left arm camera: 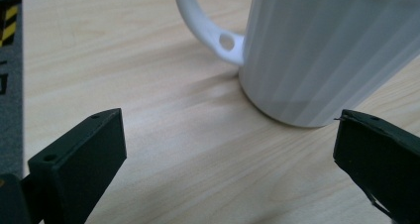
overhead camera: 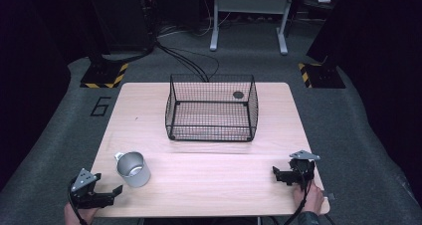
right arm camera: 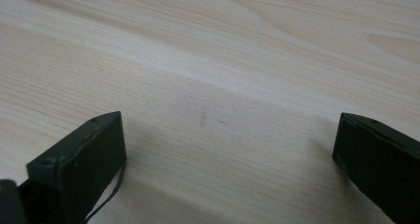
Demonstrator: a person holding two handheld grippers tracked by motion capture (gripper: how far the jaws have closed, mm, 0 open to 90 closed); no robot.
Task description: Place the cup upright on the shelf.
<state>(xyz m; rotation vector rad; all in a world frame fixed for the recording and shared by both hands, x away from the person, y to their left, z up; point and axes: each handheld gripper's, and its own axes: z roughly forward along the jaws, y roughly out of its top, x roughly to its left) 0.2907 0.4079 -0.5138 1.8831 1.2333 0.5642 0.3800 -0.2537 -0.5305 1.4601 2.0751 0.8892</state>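
— See the left tool (overhead camera: pixel 107 191)? Matte black all over, blocky jaws, with a grey three-cornered plate on top.

— The right tool (overhead camera: pixel 282 175) is the same. A black cable trails from each, and there are small screw holes near the jaw tips. Dark cuff at the right wrist.

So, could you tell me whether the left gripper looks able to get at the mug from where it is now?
Probably yes. The left gripper sits open just short of the mug, with bare table between them and nothing blocking.
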